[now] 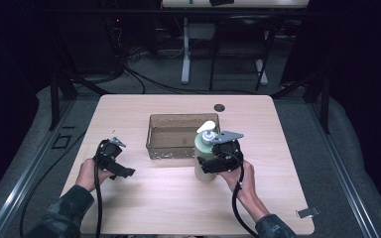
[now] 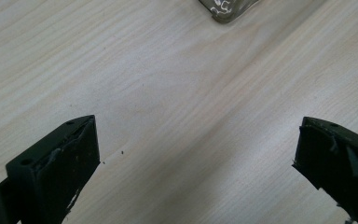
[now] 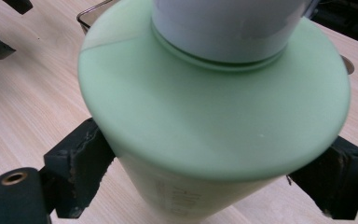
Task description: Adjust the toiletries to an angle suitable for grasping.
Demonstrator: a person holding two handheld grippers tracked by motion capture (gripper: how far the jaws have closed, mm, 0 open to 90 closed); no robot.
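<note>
Light wood-grain counter [image 1: 144,198] with rounded corners; a small dark round hole [image 1: 220,107] sits near its far edge. A small metal clip [image 1: 308,212] lies at the near right corner. Grey floor beyond, with black cables [image 1: 144,79] trailing across it. A white-legged desk [image 1: 185,49] stands at the back, dark items on its top. Surroundings dark.
</note>
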